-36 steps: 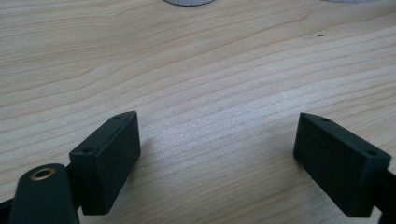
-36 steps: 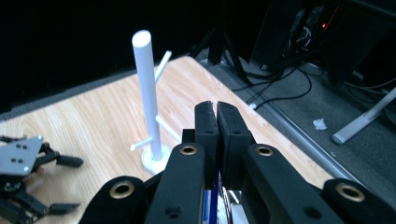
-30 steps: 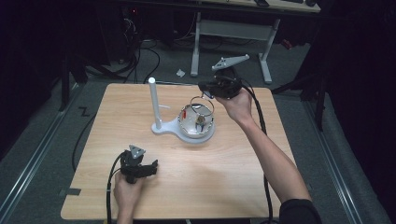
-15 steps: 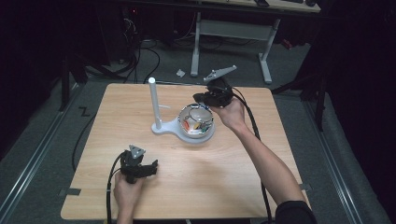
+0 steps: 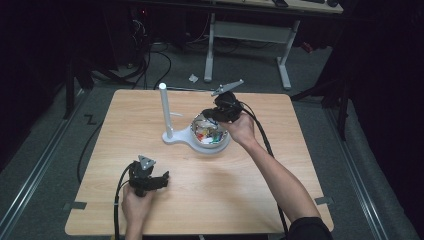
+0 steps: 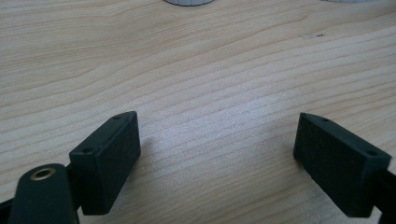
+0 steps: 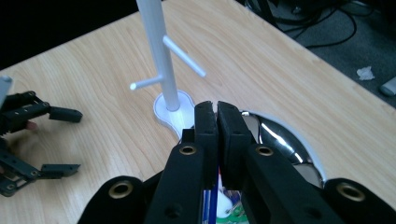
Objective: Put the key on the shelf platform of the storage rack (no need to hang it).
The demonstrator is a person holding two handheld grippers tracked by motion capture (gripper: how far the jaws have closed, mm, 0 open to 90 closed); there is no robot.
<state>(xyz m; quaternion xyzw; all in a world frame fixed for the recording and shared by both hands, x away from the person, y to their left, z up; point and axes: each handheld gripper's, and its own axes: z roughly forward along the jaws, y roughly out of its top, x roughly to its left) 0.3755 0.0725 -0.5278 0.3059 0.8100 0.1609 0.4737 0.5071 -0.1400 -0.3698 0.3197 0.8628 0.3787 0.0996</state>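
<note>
— Where's the bowl (image 5: 212,135) from where you stand?

— A touch past the middle of the table (image 5: 300,165), toward twelve o'clock. It's shiny metal and sits on a white base (image 5: 175,138) that runs off toward nine o'clock, where a white post (image 5: 164,107) stands upright with two short pegs sticking out of it. There are small colourful bits inside the bowl, red, white and blue, but I can't make out what they are.

— And the right gripper (image 5: 216,113)?

— Right over the bowl, at its one o'clock rim, pointing down into it. In the right gripper view its two black jaws stand pressed together with just a hairline between them, and I see nothing caught in there. Their tips hang above the bowl's near rim (image 7: 280,140), with the post (image 7: 161,60) straight beyond them at twelve. Whether they touch the metal I can't tell.

— The left gripper (image 5: 159,181)?

— Down at seven o'clock on the table, well apart from the bowl, held low by the person's hand (image 5: 135,202). Its jaws are spread wide, and in the left gripper view there's only bare wood grain (image 6: 219,93) between them. A black cable (image 5: 118,200) trails from it off the near edge.

— Anything else on the table?

— The right gripper's cable (image 5: 265,142), running back along the person's forearm toward five o'clock.
</note>
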